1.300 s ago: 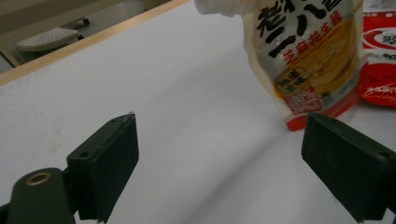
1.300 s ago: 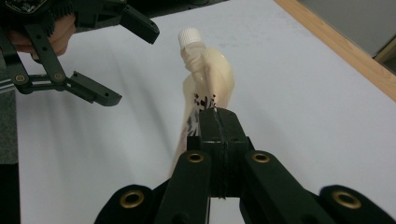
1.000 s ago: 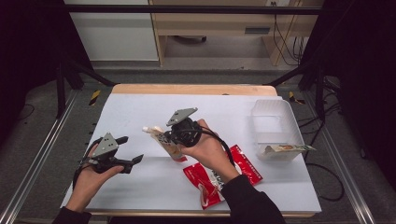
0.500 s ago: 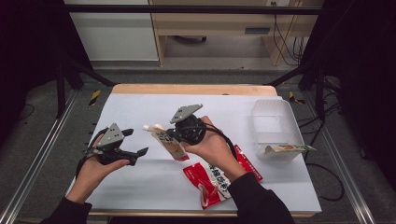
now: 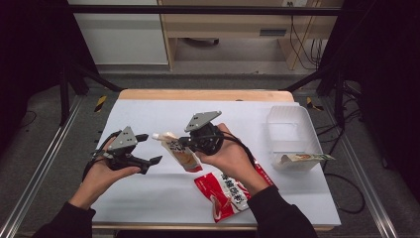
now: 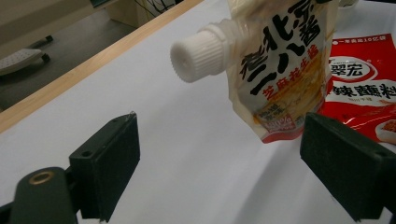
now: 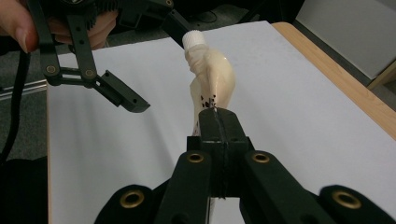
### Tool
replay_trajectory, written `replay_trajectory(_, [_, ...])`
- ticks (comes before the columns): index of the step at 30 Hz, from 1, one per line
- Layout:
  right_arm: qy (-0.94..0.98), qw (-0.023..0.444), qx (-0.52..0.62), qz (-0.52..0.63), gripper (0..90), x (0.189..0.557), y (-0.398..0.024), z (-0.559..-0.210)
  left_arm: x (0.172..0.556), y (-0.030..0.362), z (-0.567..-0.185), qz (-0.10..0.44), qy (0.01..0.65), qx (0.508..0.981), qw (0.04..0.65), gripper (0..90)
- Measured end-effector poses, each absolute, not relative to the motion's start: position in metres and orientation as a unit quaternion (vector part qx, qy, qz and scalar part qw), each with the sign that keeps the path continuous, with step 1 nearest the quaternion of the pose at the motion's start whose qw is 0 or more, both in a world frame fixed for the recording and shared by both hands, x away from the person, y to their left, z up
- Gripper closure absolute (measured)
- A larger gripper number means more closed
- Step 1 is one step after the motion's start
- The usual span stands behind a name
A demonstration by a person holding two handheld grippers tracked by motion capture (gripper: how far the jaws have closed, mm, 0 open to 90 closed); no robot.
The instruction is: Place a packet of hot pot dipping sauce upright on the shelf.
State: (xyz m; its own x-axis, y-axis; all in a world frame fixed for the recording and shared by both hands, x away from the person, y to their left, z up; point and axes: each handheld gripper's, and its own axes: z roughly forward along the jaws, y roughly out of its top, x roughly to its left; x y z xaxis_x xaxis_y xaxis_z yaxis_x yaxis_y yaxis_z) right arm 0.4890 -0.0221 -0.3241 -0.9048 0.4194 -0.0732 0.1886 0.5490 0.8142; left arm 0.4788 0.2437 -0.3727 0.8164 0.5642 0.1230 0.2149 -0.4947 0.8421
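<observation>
While one spouted pouch (image 5: 179,152) hangs clamped, two red packets (image 5: 229,191) — one tub (image 5: 288,130).

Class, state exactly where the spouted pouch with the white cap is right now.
In the high view, the spouted pouch is left of table centre, held above the table by the shut right gripper, its cap pointing toward the open left gripper.

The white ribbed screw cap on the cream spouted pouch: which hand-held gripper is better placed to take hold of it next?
Left. The left hand-held gripper is open and empty, its jaws pointing at the white ribbed screw cap. The right hand-held gripper is shut on the cream spouted pouch, holding it above the table.
</observation>
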Motion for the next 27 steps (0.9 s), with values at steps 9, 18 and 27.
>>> replay_trajectory(9, [0.87,0.126,0.169,0.445,90.0,0.486,-0.025,-0.324,0.488,0.232,-0.362,0.182,0.205,0.85,0.451,21.7])
replay_trajectory(18, [0.872,0.121,0.166,0.445,90.0,0.483,-0.024,-0.329,0.497,0.225,-0.36,0.172,0.19,0.856,0.448,40.1])
replay_trajectory(27, [0.871,0.122,0.174,0.443,90.0,0.483,-0.023,-0.337,0.502,0.23,-0.364,0.135,0.204,0.855,0.458,57.4])
